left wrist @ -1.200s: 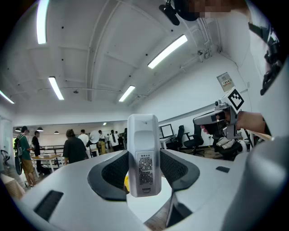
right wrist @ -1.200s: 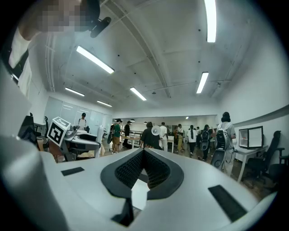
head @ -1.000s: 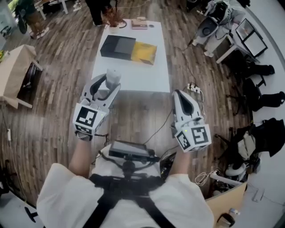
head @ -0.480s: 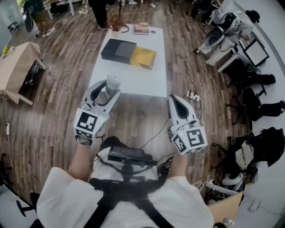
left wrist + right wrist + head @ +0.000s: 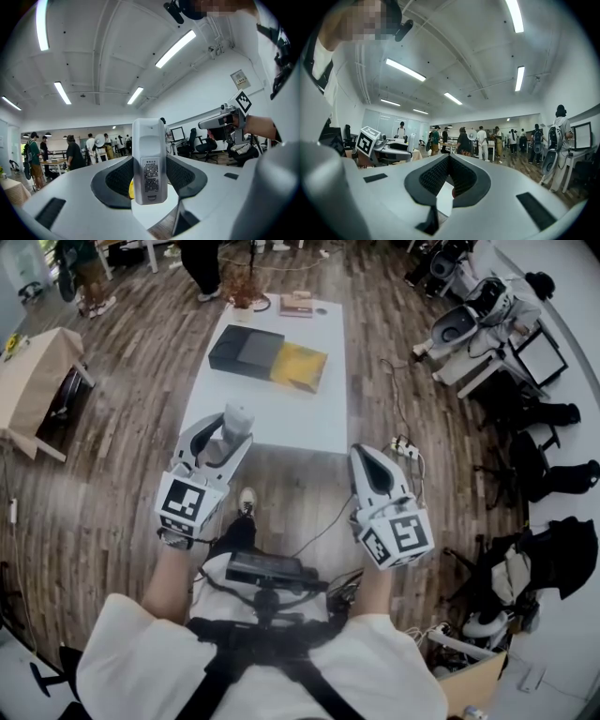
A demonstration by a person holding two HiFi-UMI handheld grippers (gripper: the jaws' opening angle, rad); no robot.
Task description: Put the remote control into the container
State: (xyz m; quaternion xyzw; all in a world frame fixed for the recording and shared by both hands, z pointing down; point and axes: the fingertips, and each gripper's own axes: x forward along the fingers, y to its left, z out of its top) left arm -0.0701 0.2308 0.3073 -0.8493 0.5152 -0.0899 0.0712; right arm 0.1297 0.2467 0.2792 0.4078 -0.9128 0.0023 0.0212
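Observation:
A white remote control (image 5: 149,161) stands upright between the jaws of my left gripper (image 5: 228,439), which is shut on it; in the head view the remote control (image 5: 237,418) pokes out above the jaws. My right gripper (image 5: 367,454) is level with the left one, shut and holding nothing. Both hang over the wooden floor, short of the near edge of a white table (image 5: 281,413). At the far half of the table lies a black box-like container (image 5: 246,348) with a yellow flat packet (image 5: 300,367) beside it.
Books (image 5: 298,304) lie at the table's far end. Cables and a power strip (image 5: 405,446) lie on the floor to the right of the table. Chairs and desks (image 5: 487,324) crowd the right side, and a beige table (image 5: 33,381) stands at the left. Several people stand beyond the table.
The table has drawn slightly nearer in the head view, and a foot now shows below the grippers. Both grippers hold their pose, the remote still in the left.

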